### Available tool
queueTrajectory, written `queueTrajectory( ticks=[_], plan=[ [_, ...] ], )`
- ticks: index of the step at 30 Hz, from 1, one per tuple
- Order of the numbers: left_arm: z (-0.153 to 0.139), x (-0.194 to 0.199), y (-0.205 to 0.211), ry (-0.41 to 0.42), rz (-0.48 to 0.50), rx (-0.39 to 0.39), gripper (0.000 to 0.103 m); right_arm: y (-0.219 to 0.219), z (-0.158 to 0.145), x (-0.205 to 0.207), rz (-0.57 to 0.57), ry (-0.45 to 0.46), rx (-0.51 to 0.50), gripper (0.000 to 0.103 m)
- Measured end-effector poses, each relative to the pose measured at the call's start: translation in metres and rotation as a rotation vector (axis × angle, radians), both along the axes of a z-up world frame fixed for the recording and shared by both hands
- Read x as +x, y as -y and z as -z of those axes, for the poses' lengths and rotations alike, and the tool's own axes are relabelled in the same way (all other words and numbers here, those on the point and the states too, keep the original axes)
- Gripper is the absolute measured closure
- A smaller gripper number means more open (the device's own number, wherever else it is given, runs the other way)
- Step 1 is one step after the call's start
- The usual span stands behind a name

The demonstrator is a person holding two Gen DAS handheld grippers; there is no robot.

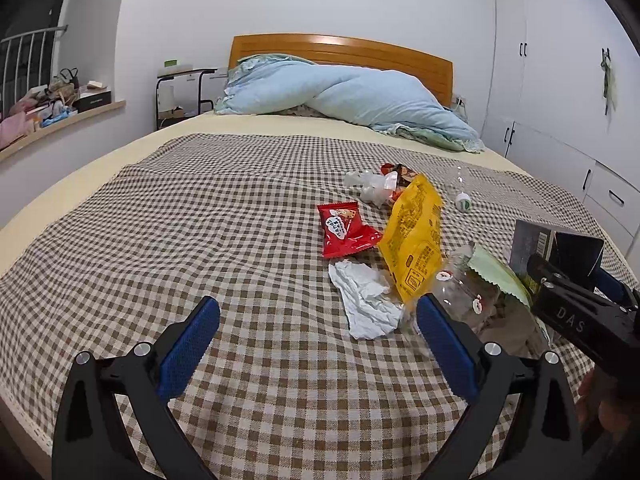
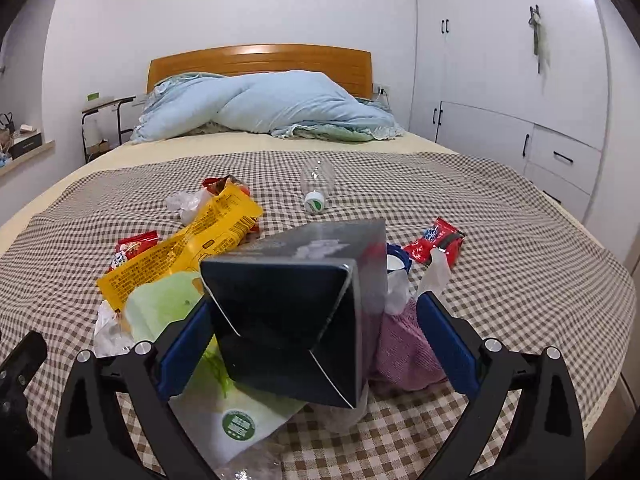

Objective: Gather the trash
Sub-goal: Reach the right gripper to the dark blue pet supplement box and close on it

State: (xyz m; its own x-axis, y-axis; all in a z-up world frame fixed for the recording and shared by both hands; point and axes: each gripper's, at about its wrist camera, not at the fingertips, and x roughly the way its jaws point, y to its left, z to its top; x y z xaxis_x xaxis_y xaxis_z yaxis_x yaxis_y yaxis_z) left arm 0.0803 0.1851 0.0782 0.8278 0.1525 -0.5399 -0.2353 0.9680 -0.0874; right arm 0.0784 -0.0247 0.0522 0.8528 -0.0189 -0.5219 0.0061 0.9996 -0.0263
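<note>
Trash lies on a checkered bedspread. A dark cardboard box stands between the fingers of my right gripper, which is open: its left pad touches the box and the right pad stands clear of it. Beside the box lie a green-and-white bag, a yellow wrapper and a pink mesh bundle. My left gripper is open and empty, just short of crumpled white paper. Beyond it are a red packet, the yellow wrapper and a clear bottle. The right gripper shows at the right edge.
A light blue duvet is heaped against the wooden headboard. White wardrobes line the right wall. A small side table and a cluttered sill stand left of the bed. Another red wrapper lies to the right.
</note>
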Motion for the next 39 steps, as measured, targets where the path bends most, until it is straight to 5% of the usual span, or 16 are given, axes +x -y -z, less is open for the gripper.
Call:
queueTrajectory(
  ticks=[1,14,21,30,35,39],
  plan=[
    [0.001,0.0,0.0,0.005,-0.001,-0.005,0.008,0.002,0.0,-0.003,-0.006,0.001,0.009,0.035],
    [0.001,-0.003,0.015,-0.001,0.05,0.006,0.008,0.07,-0.023,-0.023,-0.112,0.027,0.272,0.038],
    [0.005,0.003,0.056,-0.028,0.133,0.219,0.008,0.085,-0.039,-0.045,-0.161,0.08,0.27,0.039],
    [0.012,0.02,0.094,-0.053,0.257,0.332,0.008,0.107,-0.044,-0.055,-0.177,0.103,0.249,0.039],
    [0.008,0.039,0.088,-0.059,0.286,0.251,0.008,0.111,-0.036,-0.051,-0.199,0.055,0.244,0.039],
    [0.011,0.054,0.072,-0.08,0.301,0.112,0.008,0.112,-0.029,-0.048,-0.205,0.012,0.239,0.039]
  ],
)
